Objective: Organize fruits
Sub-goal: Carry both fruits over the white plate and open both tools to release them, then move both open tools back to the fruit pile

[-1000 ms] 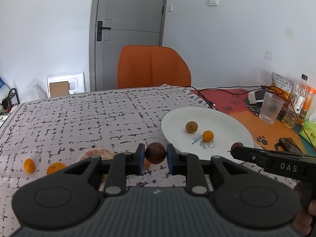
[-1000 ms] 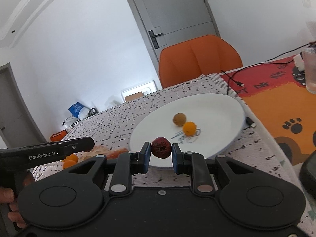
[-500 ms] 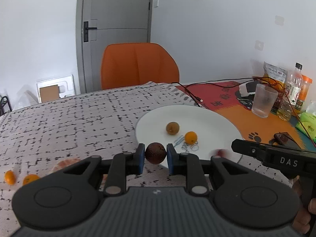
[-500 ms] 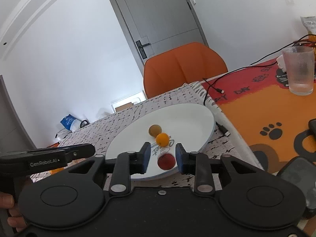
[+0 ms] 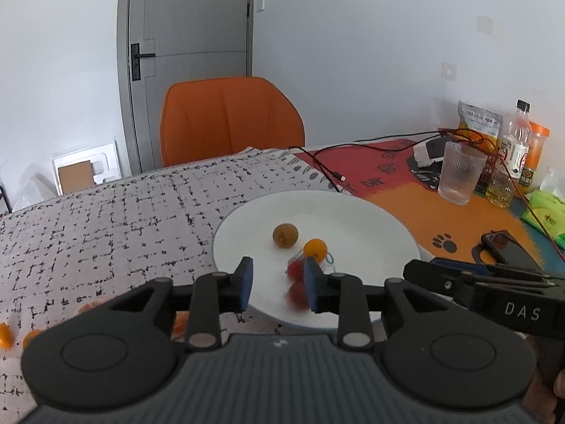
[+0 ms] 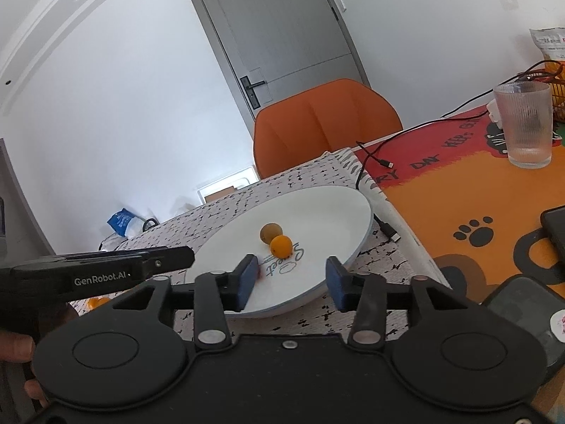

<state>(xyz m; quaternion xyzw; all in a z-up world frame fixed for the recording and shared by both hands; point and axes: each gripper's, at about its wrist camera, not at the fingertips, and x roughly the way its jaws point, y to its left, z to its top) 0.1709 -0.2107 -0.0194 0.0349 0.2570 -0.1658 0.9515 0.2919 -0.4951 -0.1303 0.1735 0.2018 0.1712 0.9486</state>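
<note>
Both grippers, left (image 5: pixel 277 284) and right (image 6: pixel 291 279), have just been opening and hold nothing, four fruits lie on the plate (image 5: pixel 353 212), with the oranges (image 5: pixel 31 337) still on the cloth

Both black plastic two-finger grippers, left gripper (image 5: pixel 277 284) and right gripper (image 6: pixel 291 282), carry blue pads, silver pivot screws, round caps, white lettering.

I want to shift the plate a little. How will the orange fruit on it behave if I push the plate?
The orange fruit is round and lies loose on the smooth white plate, so it will probably roll. It sits close to the brown fruit and may bump it. It looks small and light, so a slow push is safer.
</note>
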